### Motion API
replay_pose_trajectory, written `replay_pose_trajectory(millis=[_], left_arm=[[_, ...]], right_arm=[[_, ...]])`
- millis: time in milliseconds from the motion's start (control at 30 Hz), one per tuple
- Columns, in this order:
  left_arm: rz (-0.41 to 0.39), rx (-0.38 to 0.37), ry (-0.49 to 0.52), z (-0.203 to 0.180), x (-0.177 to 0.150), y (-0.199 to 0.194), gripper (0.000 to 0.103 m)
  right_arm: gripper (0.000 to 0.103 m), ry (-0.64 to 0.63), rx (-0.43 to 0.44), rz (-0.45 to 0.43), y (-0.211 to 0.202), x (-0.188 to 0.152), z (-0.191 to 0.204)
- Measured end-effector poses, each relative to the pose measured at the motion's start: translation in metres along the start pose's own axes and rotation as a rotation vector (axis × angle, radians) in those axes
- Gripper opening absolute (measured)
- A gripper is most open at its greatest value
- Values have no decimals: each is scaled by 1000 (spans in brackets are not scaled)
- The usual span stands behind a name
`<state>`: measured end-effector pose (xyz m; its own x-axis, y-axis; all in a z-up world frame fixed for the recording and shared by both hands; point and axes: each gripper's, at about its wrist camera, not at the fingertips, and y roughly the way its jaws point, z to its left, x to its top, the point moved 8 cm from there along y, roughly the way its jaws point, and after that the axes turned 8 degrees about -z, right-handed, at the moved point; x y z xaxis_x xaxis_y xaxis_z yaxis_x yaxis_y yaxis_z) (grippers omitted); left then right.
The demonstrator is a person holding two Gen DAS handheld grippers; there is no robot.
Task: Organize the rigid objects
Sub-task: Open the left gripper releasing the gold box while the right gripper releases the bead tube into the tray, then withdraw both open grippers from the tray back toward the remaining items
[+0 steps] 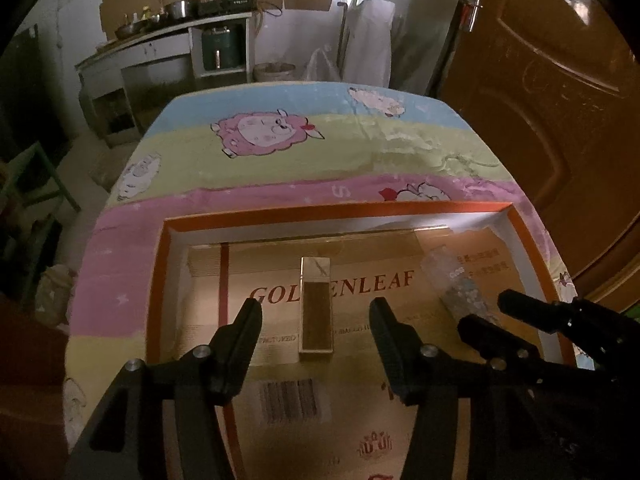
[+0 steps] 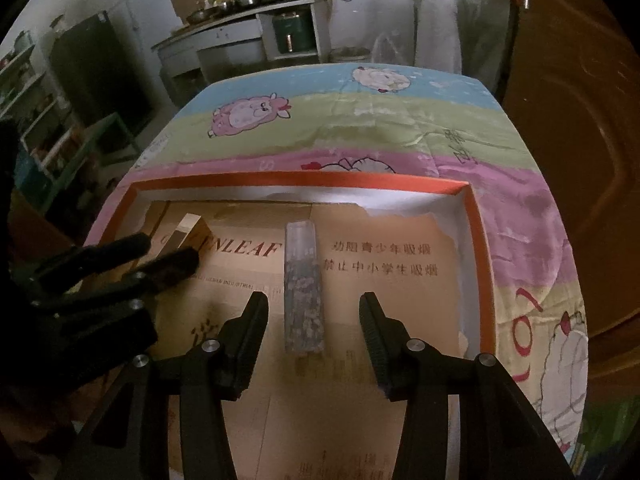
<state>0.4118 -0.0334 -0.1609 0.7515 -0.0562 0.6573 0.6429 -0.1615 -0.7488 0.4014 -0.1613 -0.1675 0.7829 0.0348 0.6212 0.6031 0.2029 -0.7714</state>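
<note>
Left tongs (image 1: 316,312) wide, straddling gold bar (image 1: 316,308); long axis toward 12 o'clock. Right tongs (image 2: 314,312) wide, straddling speckled bar (image 2: 303,292).

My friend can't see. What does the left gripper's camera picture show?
The open left gripper sits over a small gold box lying in an orange-rimmed tray lined with cardboard. The right gripper, also open, reaches toward a clear speckled tube beside it.
</note>
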Motion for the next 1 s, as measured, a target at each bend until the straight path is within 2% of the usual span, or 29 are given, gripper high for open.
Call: replay_pose_trajectory(millis=[133,333,500,767,900,1000], left_arm=[[-15,-4,0,-2,-1,-13,56],[-78,-39,-25,-4,-1,-38,56],[-113,-27,-42,-2,-2,-56,56],[-150,17,-12,-5,-9,-87,56],[-154,-8,-24,-9,-15,-102,55],[-168,7,-23,-8,-17,-113,55]], right_arm=[[49,13,3,-4,-7,-4,1],[49,21,4,-14,-21,-10,4],[49,15,4,-31,-36,-14,9],[49,14,3,-59,-63,-23,16],[49,7,1,-73,-78,-28,19],[49,-2,-2,-87,-91,-31,23]])
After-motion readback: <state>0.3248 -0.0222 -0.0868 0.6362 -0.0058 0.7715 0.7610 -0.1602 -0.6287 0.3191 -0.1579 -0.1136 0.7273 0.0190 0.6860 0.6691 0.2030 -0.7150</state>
